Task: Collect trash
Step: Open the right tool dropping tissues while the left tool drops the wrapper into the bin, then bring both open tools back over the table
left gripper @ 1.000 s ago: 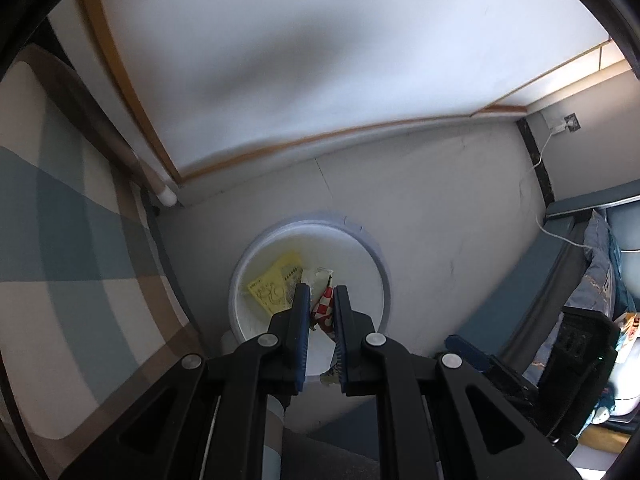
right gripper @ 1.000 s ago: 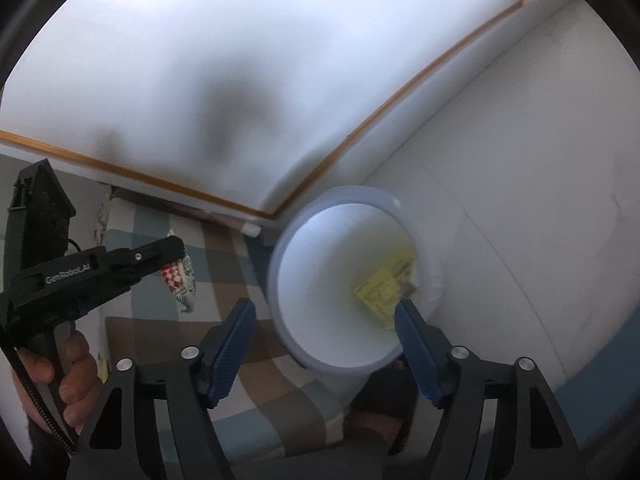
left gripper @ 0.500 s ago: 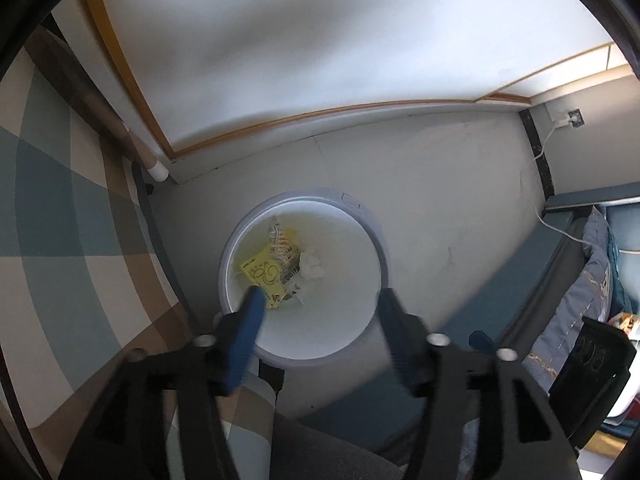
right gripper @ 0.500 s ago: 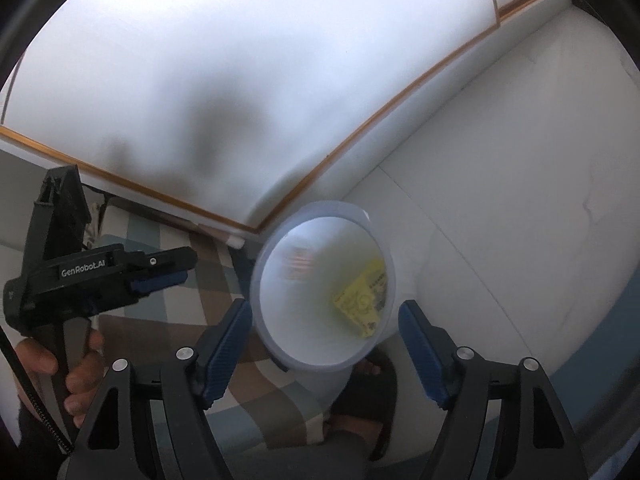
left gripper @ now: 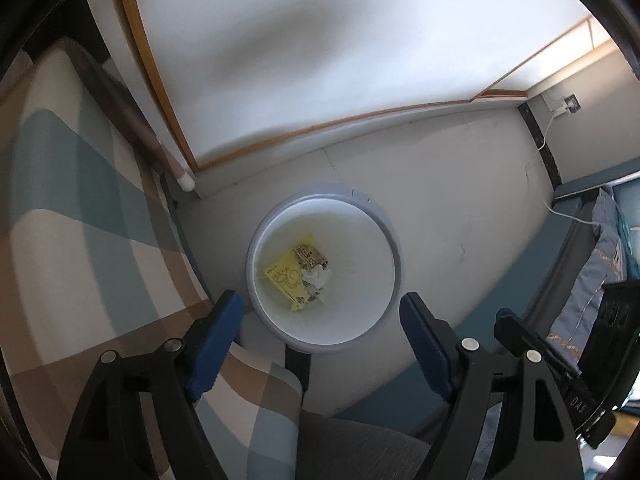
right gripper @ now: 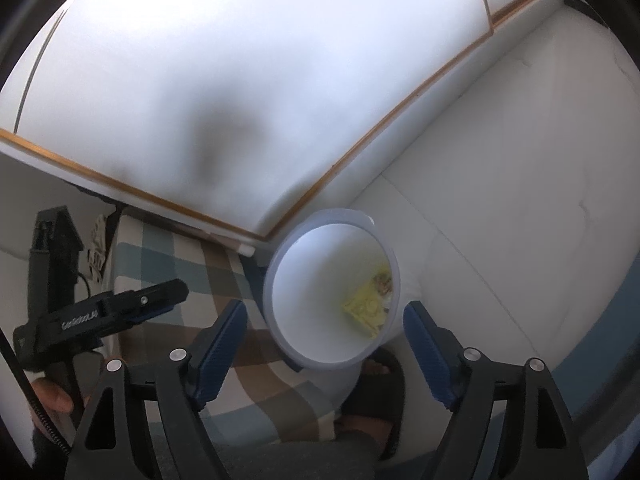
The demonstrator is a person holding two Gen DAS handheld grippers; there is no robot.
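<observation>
Item one, white bin: round, open-topped, standing on the pale floor just beside the checked cushion; thin-walled plastic by the look of it, likely light and rigid enough to lift by the rim, though it may tip if nudged sideways. Item two, yellow wrapper: flat on the bin's bottom; judged featherweight, crinkly and slick, best pinched at a free edge or corner. Item three, patterned wrapper: overlapping the yellow one's upper corner; soft and limp, any fold would serve as a hold. Item four, white crumpled scrap: resting on the yellow wrapper; probably tissue or paper, compressible, easily torn, to be taken around its bulk. Tools: left gripper, above the bin, jaws opening with nothing between them; right gripper, beside the bin's near rim, jaws opening too and empty. The trash visible here lies inside the bin.
</observation>
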